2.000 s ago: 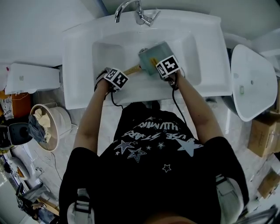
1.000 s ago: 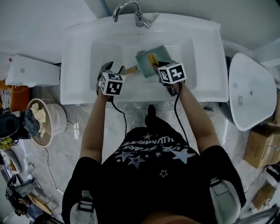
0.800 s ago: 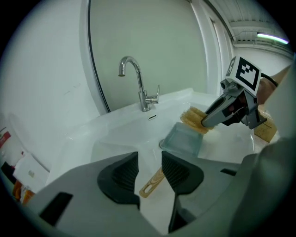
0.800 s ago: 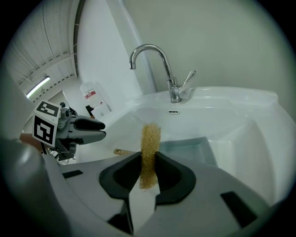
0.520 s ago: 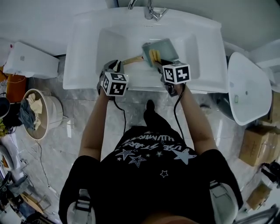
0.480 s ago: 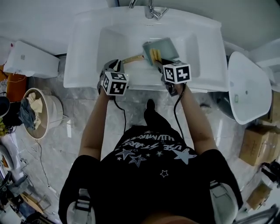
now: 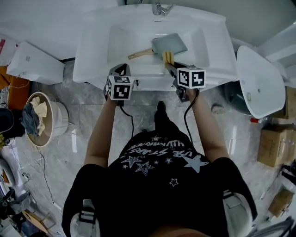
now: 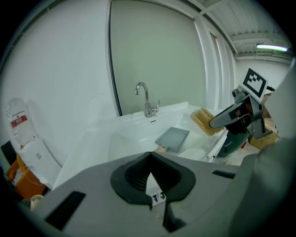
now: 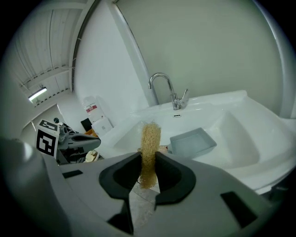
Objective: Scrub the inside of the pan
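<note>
A grey square pan [image 7: 169,44] with a wooden handle [image 7: 140,54] lies flat in the white sink [image 7: 92,51], apart from both grippers. It also shows in the left gripper view [image 8: 173,138] and the right gripper view [image 9: 193,142]. My right gripper [image 7: 172,67] is shut on a yellow scrub pad [image 7: 167,58], which stands upright between its jaws [image 9: 149,148] over the sink's front rim. My left gripper [image 7: 121,70] hangs at the front rim; its jaws [image 8: 150,173] have just been closing and now meet with nothing between them.
A chrome faucet [image 7: 161,8] stands behind the basin. A bin with rags [image 7: 44,122] and a white box [image 7: 34,62] are to the left. A white oval basin [image 7: 256,85] and cardboard boxes [image 7: 273,143] are to the right.
Both grippers have drawn back from the basin toward the front rim. The left gripper has come off the pan's handle and closed. The scrub pad has left the pan, which now lies flat.
</note>
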`<state>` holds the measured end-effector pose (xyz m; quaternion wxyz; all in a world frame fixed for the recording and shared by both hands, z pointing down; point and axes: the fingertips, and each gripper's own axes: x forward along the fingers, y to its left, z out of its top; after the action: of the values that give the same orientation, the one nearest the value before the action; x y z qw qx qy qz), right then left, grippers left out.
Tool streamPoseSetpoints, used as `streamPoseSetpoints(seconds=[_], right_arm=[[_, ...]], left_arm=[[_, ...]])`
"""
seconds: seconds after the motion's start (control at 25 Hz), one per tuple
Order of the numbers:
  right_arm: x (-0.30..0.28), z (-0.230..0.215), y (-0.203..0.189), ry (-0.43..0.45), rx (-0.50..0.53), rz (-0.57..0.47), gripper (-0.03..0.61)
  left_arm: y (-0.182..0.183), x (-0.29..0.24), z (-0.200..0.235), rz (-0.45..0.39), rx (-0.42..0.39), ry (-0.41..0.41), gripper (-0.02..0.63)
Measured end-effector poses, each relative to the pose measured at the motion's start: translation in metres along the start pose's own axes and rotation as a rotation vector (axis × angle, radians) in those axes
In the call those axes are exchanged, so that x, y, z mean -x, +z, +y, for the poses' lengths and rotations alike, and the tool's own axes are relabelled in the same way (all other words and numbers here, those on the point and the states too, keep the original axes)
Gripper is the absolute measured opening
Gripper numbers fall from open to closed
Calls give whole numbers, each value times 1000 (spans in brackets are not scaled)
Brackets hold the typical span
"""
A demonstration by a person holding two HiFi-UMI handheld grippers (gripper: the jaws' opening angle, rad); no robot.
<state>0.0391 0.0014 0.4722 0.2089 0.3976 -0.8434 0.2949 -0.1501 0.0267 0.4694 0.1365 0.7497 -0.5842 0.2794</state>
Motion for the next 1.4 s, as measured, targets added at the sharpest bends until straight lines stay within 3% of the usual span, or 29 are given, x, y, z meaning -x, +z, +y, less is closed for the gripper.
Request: streamPoseSetpoints(seconds=[0.12,0.36,0.8,1.08,1.4], right_arm=[[15,9,-9,-14,-23,-19,87],[38,33,-32,-37,-38,-33,87],[69,58,-103,-86,-80,27,87],[85,60,-122,-98,-84,40,87],[104,52,-138,-83,-95,35,87]], left_arm=[[-6,20,-5,-20,40,-33,8],[-23,58,-13,-49,26,-55,8],[-72,91,-30,-20,51,-102,8],[-68,106,-57,-85,78,-189,8],[-68,112,-82,-72,57,-188,8]])
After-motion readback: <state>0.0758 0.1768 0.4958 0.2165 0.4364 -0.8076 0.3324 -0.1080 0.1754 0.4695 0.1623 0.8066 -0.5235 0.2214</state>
